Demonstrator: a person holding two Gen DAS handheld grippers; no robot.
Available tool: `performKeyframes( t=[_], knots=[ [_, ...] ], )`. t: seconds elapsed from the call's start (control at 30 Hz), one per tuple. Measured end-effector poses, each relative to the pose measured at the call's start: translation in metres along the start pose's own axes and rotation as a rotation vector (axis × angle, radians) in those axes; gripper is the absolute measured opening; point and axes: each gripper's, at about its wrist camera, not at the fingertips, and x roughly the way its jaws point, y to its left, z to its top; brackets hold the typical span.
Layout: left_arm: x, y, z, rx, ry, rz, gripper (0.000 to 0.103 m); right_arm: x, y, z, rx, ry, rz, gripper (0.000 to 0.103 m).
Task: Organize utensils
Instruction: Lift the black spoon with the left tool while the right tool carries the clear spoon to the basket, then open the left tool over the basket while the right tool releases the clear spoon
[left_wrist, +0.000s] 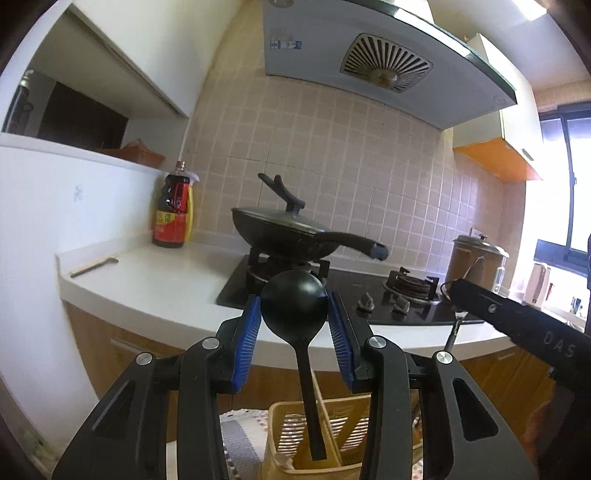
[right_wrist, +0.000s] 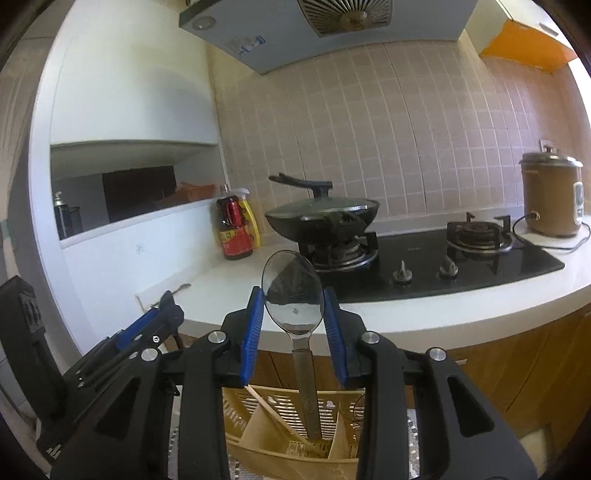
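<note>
My left gripper (left_wrist: 294, 308) is shut on the round bowl of a black plastic spoon (left_wrist: 307, 373). The spoon's handle hangs straight down toward a tan slotted utensil holder (left_wrist: 277, 421). My right gripper (right_wrist: 293, 301) is shut on the bowl of a metal spoon (right_wrist: 304, 373), whose handle points down into the same holder (right_wrist: 255, 402), beside a wooden chopstick (right_wrist: 269, 408). Each gripper shows in the other's view: the right gripper (left_wrist: 457, 295) with its metal spoon handle (left_wrist: 453, 332), and the left gripper (right_wrist: 168, 302) at the lower left. Whether the handle tips touch the holder's floor I cannot tell.
Ahead runs a white counter (left_wrist: 155, 288) with a gas hob (right_wrist: 424, 254). On it stand a lidded black wok (left_wrist: 291, 232), a sauce bottle (left_wrist: 173, 218) and a brown rice cooker (right_wrist: 550, 199). A wooden utensil (left_wrist: 94, 266) lies on the counter's left end. A woven mat (left_wrist: 240, 443) lies under the holder.
</note>
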Motion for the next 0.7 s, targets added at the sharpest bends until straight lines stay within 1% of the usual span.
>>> performKeyframes(
  t=[0.1,0.2,0.3,0.43,0.53,0.57,0.63,0.67,0.7],
  knots=[
    [0.004,0.002,-0.008,0.016,0.0,0.018,0.035,0.011,-0.004,-0.011,0.01,0.021,0.009,0.03],
    [0.007,0.003,-0.013,0.026,0.009,0.017,0.036,0.017,-0.003,-0.02,-0.012,0.037,0.006,0.03],
    [0.006,0.003,-0.019,0.038,0.015,0.016,0.036,0.017,0.001,-0.027,-0.034,0.045,-0.001,0.03],
    [0.001,0.005,-0.02,0.034,0.022,0.007,0.037,0.015,0.002,-0.033,-0.028,0.066,-0.006,0.03],
    [-0.008,0.009,-0.016,0.016,0.033,-0.011,0.044,0.008,0.001,-0.032,-0.012,0.084,0.0,0.031],
    [-0.013,0.011,-0.014,0.008,0.035,-0.019,0.047,0.006,0.0,-0.03,-0.005,0.088,0.008,0.033],
    [-0.024,0.013,-0.011,0.0,0.034,-0.036,0.049,-0.005,0.001,-0.027,0.007,0.081,0.013,0.036],
    [-0.03,0.014,-0.008,0.003,0.033,-0.041,0.054,-0.01,0.002,-0.026,0.007,0.078,0.017,0.046],
    [-0.036,0.015,-0.007,0.006,0.03,-0.038,0.055,-0.015,0.002,-0.024,0.007,0.075,0.019,0.049]
  ],
)
